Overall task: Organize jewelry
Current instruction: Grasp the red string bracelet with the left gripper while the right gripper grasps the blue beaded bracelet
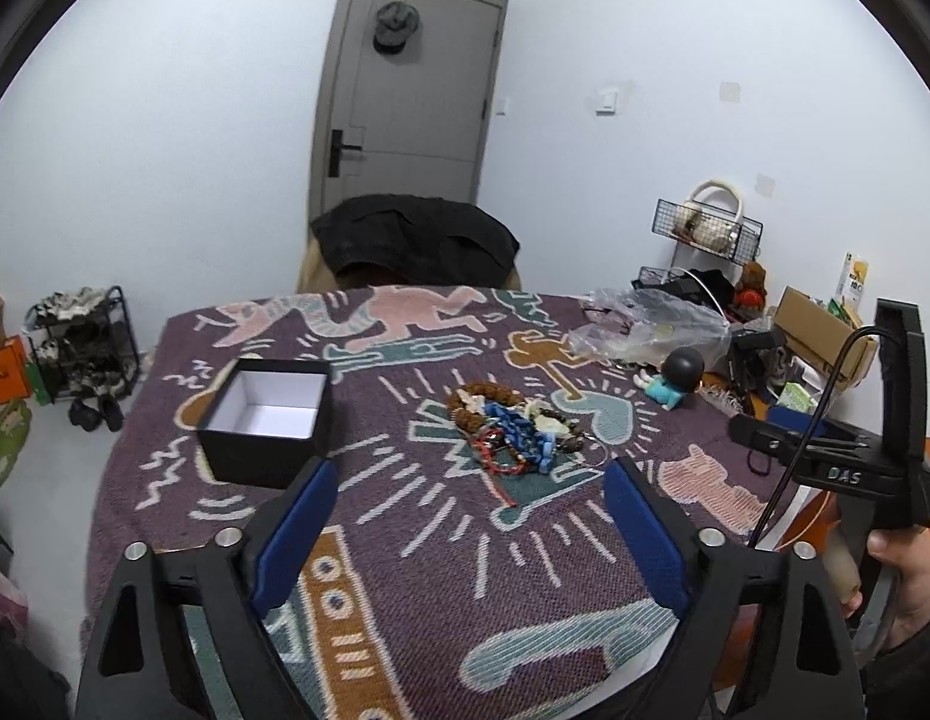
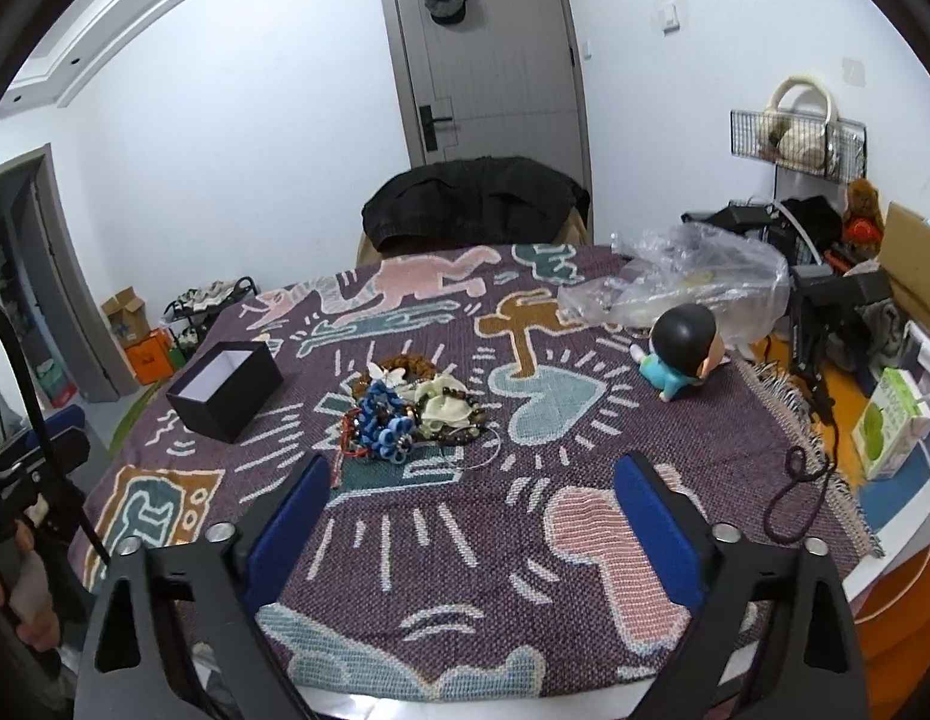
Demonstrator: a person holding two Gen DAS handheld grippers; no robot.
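Observation:
A tangled pile of jewelry with brown beads, blue links and red strands lies in the middle of the patterned purple cloth; it also shows in the right wrist view. An open, empty black box with a white inside stands to its left, also in the right wrist view. My left gripper is open and empty, held above the cloth short of the pile. My right gripper is open and empty, near the front edge to the right of the pile.
A small figurine with a black head lies at the right of the cloth beside a clear plastic bag. A chair with a black jacket stands behind the table. Boxes, a green carton and cables crowd the right side.

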